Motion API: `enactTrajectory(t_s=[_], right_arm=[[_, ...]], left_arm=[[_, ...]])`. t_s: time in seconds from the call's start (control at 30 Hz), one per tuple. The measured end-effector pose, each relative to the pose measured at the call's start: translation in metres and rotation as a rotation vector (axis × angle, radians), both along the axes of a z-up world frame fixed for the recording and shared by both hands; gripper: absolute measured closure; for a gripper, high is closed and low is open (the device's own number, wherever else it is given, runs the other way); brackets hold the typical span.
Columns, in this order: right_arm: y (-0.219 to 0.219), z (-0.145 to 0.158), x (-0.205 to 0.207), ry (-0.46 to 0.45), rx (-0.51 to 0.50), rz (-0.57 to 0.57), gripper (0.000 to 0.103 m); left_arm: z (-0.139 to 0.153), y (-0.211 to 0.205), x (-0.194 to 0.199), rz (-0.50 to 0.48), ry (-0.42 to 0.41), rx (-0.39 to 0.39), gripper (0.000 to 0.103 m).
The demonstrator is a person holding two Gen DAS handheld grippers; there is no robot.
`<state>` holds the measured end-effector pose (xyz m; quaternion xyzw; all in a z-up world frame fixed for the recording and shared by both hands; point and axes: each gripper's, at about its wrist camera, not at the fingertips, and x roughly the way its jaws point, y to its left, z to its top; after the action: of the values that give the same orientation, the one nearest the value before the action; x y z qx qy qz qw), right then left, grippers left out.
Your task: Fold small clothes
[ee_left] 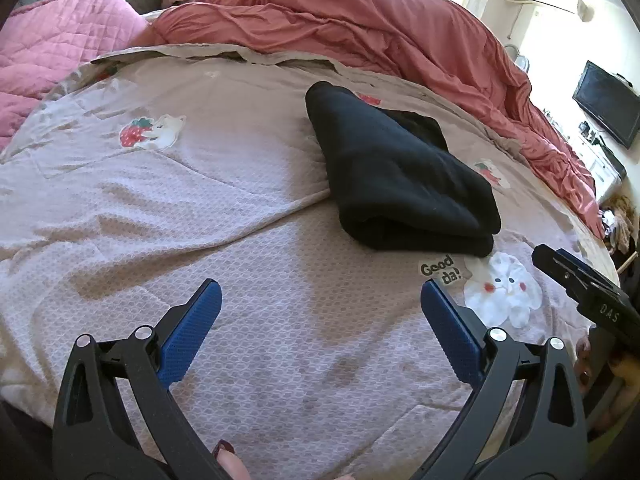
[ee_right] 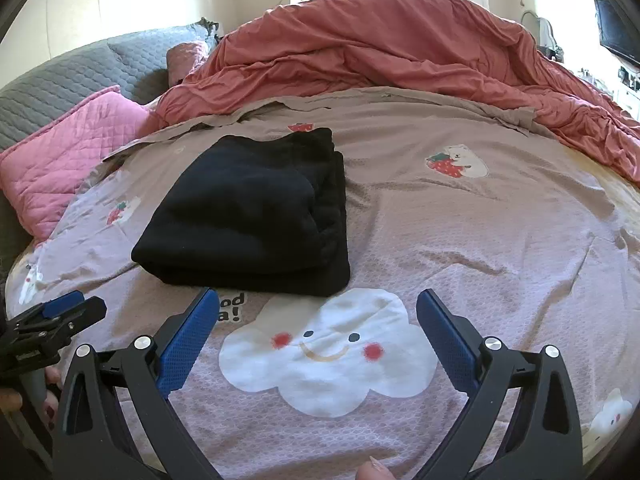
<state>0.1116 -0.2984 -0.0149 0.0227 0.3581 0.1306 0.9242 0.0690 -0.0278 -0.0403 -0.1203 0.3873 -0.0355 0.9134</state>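
A black garment (ee_left: 396, 176) lies folded into a thick rectangle on the mauve printed bedspread (ee_left: 200, 208); it also shows in the right wrist view (ee_right: 256, 208), just beyond the fingertips. My left gripper (ee_left: 320, 292) is open and empty, held over bare bedspread to the near left of the garment. My right gripper (ee_right: 316, 300) is open and empty, over a white cloud print (ee_right: 328, 356), just short of the garment's near edge. Each gripper appears at the edge of the other's view: the right one (ee_left: 580, 280) and the left one (ee_right: 60, 312).
A rumpled salmon duvet (ee_right: 400, 52) is heaped along the far side of the bed. Pink quilted pillows (ee_right: 68, 160) and a grey headboard (ee_right: 60, 76) lie to the left. A dark TV screen (ee_left: 608, 104) and cluttered shelf stand beyond the bed's right edge.
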Motion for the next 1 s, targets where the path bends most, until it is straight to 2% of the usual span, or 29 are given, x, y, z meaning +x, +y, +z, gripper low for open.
enactTrajectory(t_s=[1.0], right_arm=[[0.0029, -0.0033, -0.0006, 0.012, -0.001, 0.007, 0.005]], left_arm=[[-0.0008, 0.002, 0.0004, 0.023, 0.011, 0.031, 0.01]])
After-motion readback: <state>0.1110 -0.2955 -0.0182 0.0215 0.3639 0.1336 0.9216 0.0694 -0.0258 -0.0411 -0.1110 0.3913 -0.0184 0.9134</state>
